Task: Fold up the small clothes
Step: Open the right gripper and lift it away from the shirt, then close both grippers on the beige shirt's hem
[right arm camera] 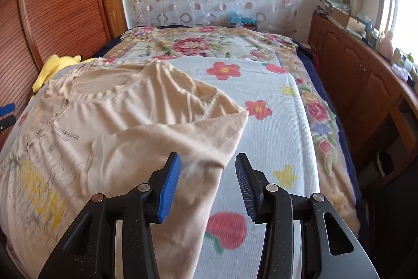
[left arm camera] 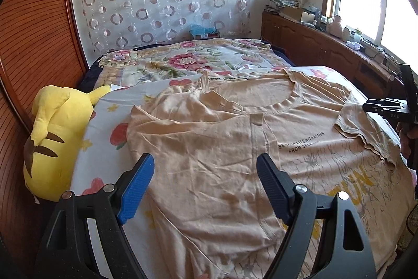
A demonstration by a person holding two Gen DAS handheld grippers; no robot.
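A beige T-shirt (left arm camera: 222,148) with yellow letters and small black print lies spread on the bed, neckline towards the far end. Its right sleeve (left arm camera: 365,132) is folded in over the body. My left gripper (left arm camera: 205,169) is open and empty, hovering over the shirt's left half. My right gripper (right arm camera: 207,166) is open and empty, just above the folded right side of the shirt (right arm camera: 125,148), and it also shows at the right edge of the left wrist view (left arm camera: 371,105).
The shirt lies on a pale blue flowered sheet (right arm camera: 274,122) over a floral blanket (left arm camera: 183,59). A yellow plush toy (left arm camera: 54,137) sits at the bed's left edge by a wooden wardrobe (left arm camera: 34,30). A cluttered wooden cabinet (right arm camera: 365,75) runs along the right under the window.
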